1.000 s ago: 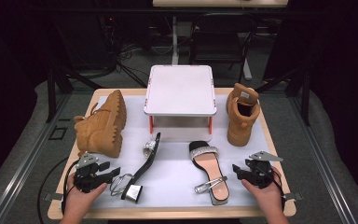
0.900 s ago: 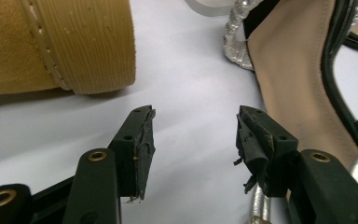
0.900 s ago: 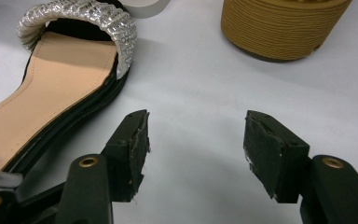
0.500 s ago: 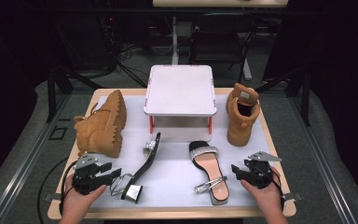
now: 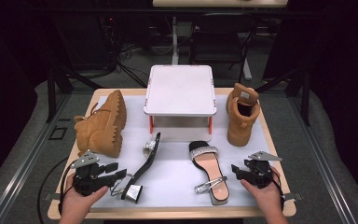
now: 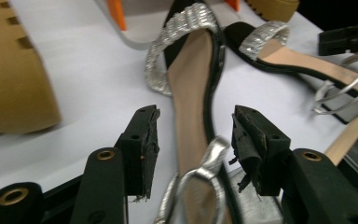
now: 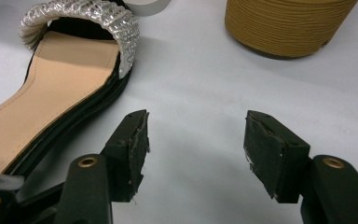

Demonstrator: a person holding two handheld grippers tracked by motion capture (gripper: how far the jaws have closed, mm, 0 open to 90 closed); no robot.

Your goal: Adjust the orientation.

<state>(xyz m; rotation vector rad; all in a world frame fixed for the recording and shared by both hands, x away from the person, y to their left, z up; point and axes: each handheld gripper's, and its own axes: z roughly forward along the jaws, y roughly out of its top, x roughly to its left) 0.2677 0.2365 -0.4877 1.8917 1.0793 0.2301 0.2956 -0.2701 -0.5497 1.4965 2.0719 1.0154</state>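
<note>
Your left gripper (image 5: 117, 175) at 7 o'clock gapes wide, empty, jaws straddling the tipped sandal's (image 5: 145, 163) ankle strap. Your right gripper (image 5: 237, 170) at 5 o'clock is wide open, empty, beside the flat sandal (image 5: 209, 169).

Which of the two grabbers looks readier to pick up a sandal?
Probably the left gripper: its open jaws already stand on either side of the tipped sandal. The right gripper is open over bare table, with the flat sandal off to its side.
</note>
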